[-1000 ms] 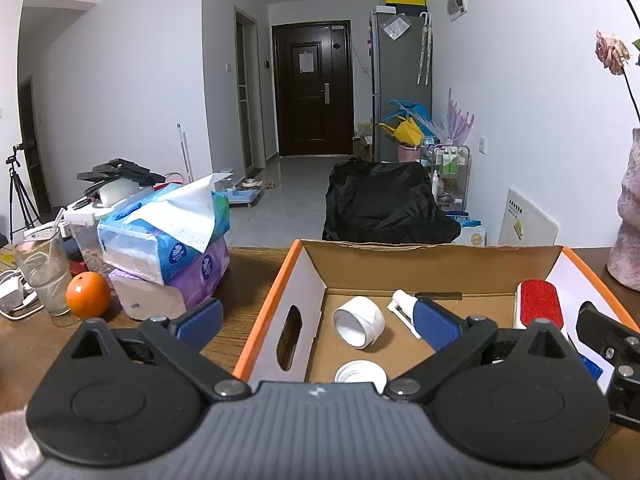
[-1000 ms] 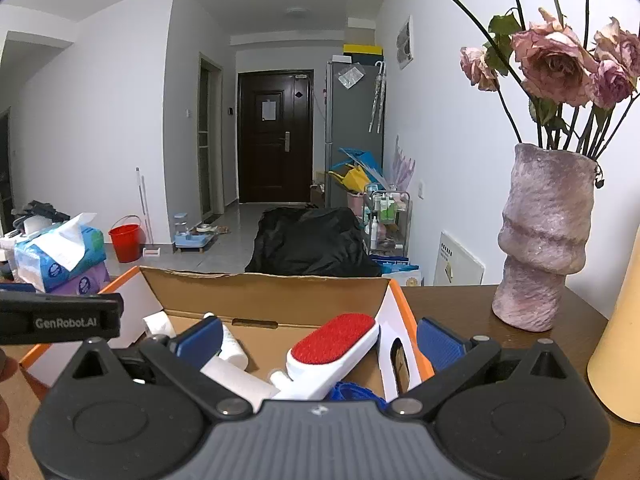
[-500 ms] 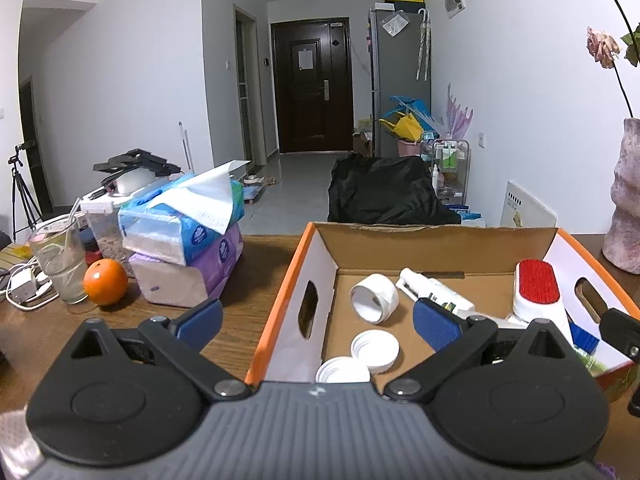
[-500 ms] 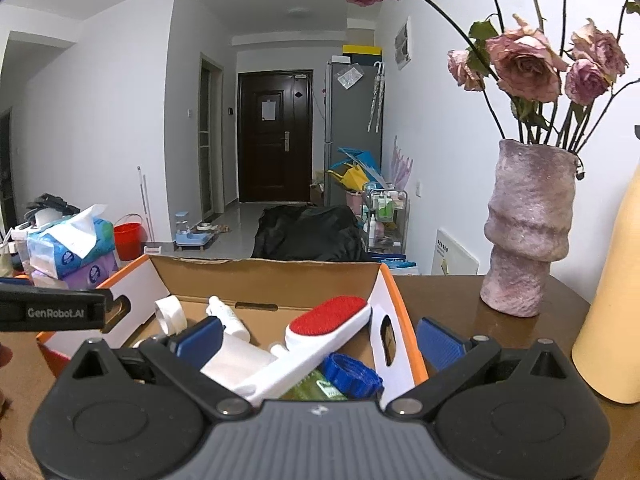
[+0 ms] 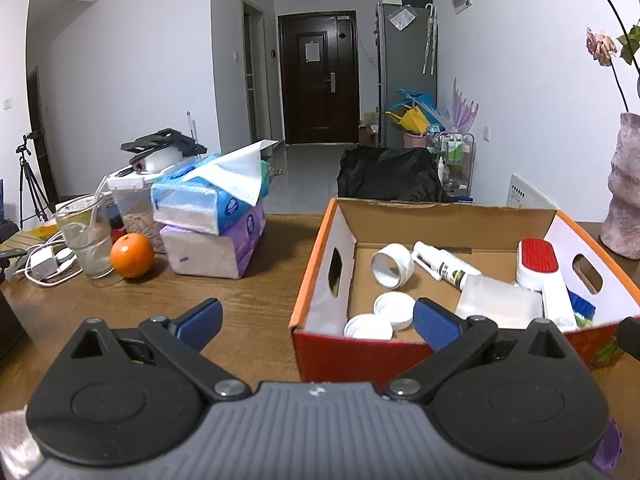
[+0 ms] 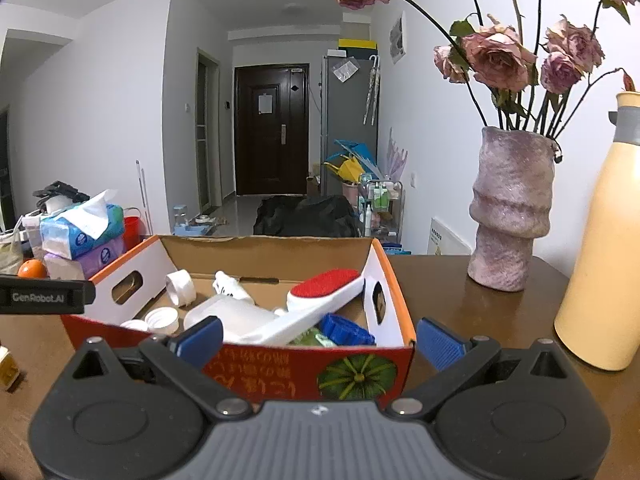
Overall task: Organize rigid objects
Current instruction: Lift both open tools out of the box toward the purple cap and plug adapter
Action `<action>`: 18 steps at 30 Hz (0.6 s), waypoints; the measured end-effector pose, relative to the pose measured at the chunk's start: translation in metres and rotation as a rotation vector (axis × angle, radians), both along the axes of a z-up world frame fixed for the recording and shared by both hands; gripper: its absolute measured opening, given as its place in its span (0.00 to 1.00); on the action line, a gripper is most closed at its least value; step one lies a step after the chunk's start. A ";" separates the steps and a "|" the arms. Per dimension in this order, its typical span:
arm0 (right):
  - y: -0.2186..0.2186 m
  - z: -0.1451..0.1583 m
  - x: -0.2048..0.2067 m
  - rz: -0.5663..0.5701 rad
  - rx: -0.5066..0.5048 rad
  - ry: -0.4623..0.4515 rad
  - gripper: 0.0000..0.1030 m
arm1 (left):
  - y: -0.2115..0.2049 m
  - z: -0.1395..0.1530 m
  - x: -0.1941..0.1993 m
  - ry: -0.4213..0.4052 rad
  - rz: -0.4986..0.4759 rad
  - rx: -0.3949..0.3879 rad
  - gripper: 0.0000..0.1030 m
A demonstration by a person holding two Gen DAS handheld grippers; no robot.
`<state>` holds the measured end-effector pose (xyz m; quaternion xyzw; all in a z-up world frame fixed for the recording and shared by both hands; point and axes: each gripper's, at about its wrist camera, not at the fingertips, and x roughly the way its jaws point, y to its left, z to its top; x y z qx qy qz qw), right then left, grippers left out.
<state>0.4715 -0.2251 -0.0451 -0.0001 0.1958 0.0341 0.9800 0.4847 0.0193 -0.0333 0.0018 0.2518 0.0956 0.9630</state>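
**Both tongs released in front of the filled box**

Left wrist view: my left tongs [image 5: 316, 320] are spread wide and grip nothing, hanging above the worktop [image 5: 248, 300] at the near left corner of the cardboard box [image 5: 320, 252]. Inside the box I see a white jar [image 5: 391, 265] on its side, two white lids [image 5: 380, 316], a spray bottle [image 5: 444, 266] and a red lint brush [image 5: 540, 268]. To the left sit stacked tissue packs [image 5: 212, 220], an orange [image 5: 132, 255] and a glass [image 5: 86, 240].

Right wrist view: my right tongs [image 6: 320, 342] are likewise released and empty, facing the box's near wall [image 6: 320, 368]. The lint brush [image 6: 320, 296] leans over a blue cap [image 6: 346, 328]. To the right stand a vase [image 6: 512, 208] of roses and a yellow bottle [image 6: 604, 248], both apart from the box.
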 end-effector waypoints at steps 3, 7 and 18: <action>0.001 -0.002 -0.009 -0.003 -0.001 0.011 1.00 | 0.003 -0.001 -0.010 0.005 0.000 0.001 1.00; 0.001 -0.006 -0.019 -0.005 -0.002 0.027 1.00 | 0.007 -0.002 -0.023 0.010 0.002 -0.001 1.00; 0.004 -0.020 -0.045 -0.010 -0.019 0.088 0.99 | 0.017 -0.007 -0.054 0.033 0.004 0.003 1.00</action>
